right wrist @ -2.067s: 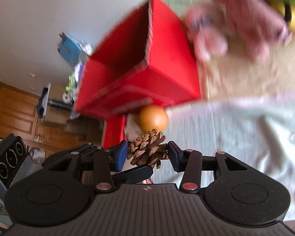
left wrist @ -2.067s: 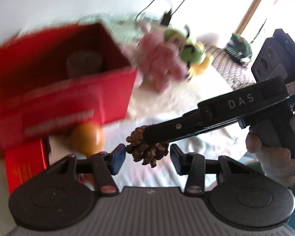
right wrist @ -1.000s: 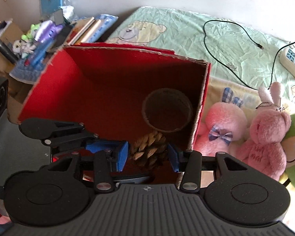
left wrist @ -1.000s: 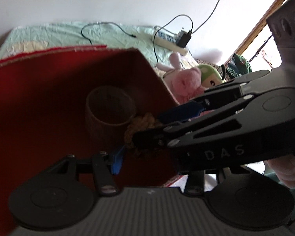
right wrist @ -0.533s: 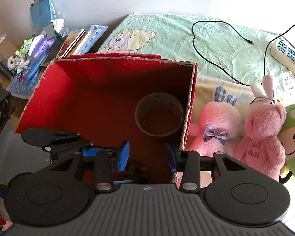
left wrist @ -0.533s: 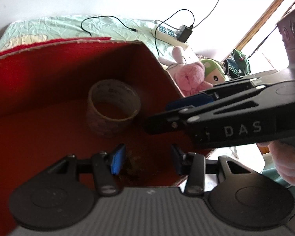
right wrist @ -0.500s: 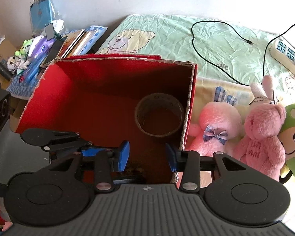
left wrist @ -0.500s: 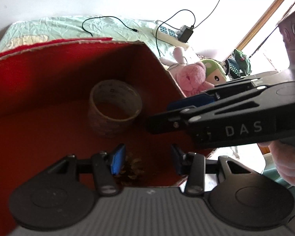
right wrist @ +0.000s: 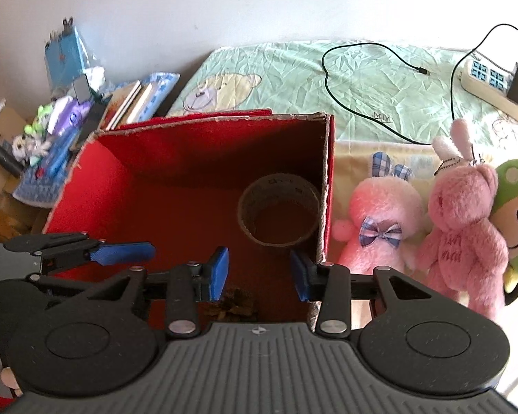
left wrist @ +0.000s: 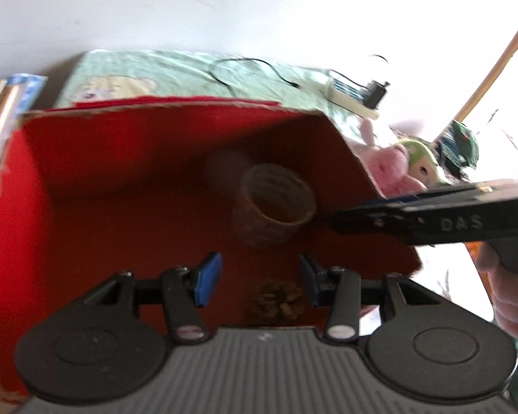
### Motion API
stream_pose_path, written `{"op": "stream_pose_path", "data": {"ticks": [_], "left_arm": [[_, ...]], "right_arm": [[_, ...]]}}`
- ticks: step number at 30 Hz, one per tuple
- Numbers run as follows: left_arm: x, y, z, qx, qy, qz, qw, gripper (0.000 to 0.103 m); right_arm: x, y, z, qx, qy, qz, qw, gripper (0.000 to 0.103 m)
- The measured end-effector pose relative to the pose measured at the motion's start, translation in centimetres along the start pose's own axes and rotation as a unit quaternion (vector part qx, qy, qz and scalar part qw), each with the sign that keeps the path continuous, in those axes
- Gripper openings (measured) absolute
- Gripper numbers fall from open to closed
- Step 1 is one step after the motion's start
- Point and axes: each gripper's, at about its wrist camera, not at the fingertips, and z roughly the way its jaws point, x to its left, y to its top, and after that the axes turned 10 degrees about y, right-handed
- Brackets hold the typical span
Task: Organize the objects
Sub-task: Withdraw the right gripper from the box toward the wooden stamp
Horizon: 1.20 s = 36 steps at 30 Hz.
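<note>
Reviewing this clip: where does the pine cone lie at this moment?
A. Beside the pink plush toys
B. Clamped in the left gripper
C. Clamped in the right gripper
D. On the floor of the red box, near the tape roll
D: the pine cone rests on the floor of the red box, nearer the camera than the tape roll, while the right gripper and left gripper are both open and hold nothing.

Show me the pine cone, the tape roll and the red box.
pine cone [left wrist: 277, 299], left wrist view, its centre.
tape roll [right wrist: 279, 216], right wrist view, its near wall.
red box [right wrist: 176, 186], right wrist view, inside floor.

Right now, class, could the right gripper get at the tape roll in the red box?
Probably yes. The right gripper is open above the open-topped red box, and nothing covers the tape roll by the right-hand wall.
</note>
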Motion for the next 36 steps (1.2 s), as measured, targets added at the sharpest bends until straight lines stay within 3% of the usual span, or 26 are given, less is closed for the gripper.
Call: {"op": "stream_pose_path", "data": {"ticks": [10, 15, 19, 36], "left_arm": [[0.7, 0.5, -2.9, -0.031, 0.062, -0.030, 0.9971, 0.049], [-0.8, 0.1, -4.0, -0.035, 0.095, -0.022, 0.9946, 0.060], [-2.5, -0.5, -4.7, -0.039, 0.133, -0.011, 0.9903, 0.066], [-6.9, -3.7, -6.9, -0.029, 0.249, -0.042, 0.9670, 0.067]], "right_arm": [[0.0, -1.8, -1.8, -0.057, 0.030, 0.029, 0.998, 0.042], [0.0, -2.8, -2.5, -0.070, 0.048, 0.034, 0.996, 0.043], [-0.2, -3.6, -2.9, -0.074, 0.052, 0.033, 0.995, 0.043], [-1.2, -7.2, -6.1, -0.099, 0.105, 0.028, 0.989, 0.043]]}}
